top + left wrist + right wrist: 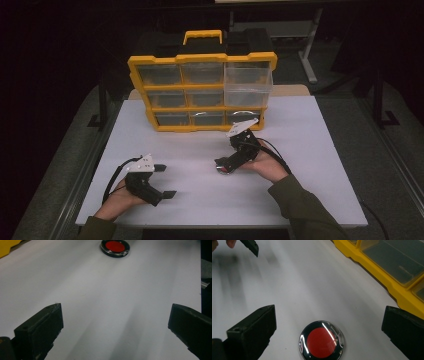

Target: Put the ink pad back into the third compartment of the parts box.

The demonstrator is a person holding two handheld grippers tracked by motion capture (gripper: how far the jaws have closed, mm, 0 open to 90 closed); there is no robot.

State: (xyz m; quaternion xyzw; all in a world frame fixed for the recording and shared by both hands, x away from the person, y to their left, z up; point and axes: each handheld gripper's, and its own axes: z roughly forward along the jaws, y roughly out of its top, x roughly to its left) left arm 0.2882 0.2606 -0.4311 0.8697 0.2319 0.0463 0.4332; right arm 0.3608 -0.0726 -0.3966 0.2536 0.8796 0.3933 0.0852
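Observation:
A small round case [321, 342] with a red centre and a shiny black rim lies flat on the white table [310, 165]. My right gripper [329, 315] is open, its jaws standing wide on either side of the case without touching it. In the high view the right gripper [226, 166] hangs low over the case [225, 170] near the table's middle. My left gripper [165, 181] rests open at the front left with nothing between its jaws. From the left gripper [115, 310] the case [115, 247] lies well ahead.
A yellow organiser [202, 92] with clear drawers stands upright at the back of the table, black handle box behind it. Its top right drawer [248, 82] is pulled out. The organiser's base [387, 282] runs close along the right gripper's right side.

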